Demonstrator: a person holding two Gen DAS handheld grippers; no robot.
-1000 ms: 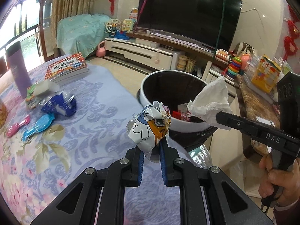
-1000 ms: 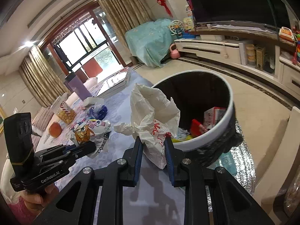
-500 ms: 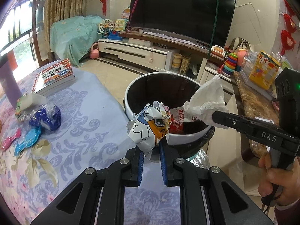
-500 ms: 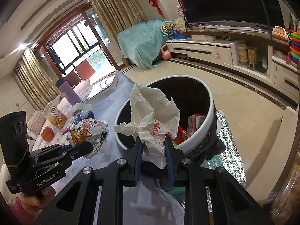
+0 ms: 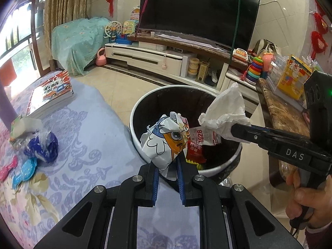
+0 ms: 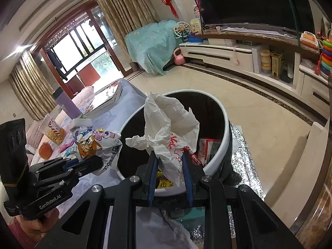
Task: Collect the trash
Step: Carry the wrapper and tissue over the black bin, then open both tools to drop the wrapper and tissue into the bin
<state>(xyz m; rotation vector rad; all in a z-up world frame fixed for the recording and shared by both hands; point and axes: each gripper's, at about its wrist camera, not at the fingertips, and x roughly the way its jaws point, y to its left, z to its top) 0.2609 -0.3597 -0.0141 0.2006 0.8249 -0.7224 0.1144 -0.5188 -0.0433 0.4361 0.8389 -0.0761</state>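
Left wrist view shows the left claw (image 5: 167,167) pinching a crumpled snack bag (image 5: 164,143) just above the near rim of the trash bin (image 5: 137,112), while to its right the right claw (image 5: 233,129) pinches a white plastic bag (image 5: 226,114) over the bin.

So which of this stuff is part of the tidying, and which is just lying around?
Part of the job:
- cartoon snack wrapper in left hand-held gripper
- crumpled white bag in right hand-held gripper
- trash bin

Just lying about:
- books
- television
- stacking-ring toy
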